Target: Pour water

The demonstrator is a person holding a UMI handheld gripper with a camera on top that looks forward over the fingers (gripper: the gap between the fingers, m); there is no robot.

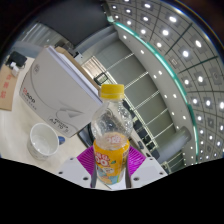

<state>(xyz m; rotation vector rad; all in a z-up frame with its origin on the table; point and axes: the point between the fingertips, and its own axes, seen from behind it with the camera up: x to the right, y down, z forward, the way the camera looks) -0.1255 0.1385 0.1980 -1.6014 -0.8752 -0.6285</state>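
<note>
A clear plastic bottle (112, 140) with a yellow cap (113, 92) and a yellow-orange label stands between my fingers. Both purple pads (89, 157) press on its labelled lower body, so my gripper (111, 160) is shut on it. The bottle is held lifted and the whole view is tilted. A white cup (43, 139) stands on the white table (45, 85) just to the left of the bottle and the left finger, its open mouth showing.
Papers or small boxes (12, 80) lie at the far left end of the table. Beyond the table are window walls and a ceiling with rows of round lights (170, 50).
</note>
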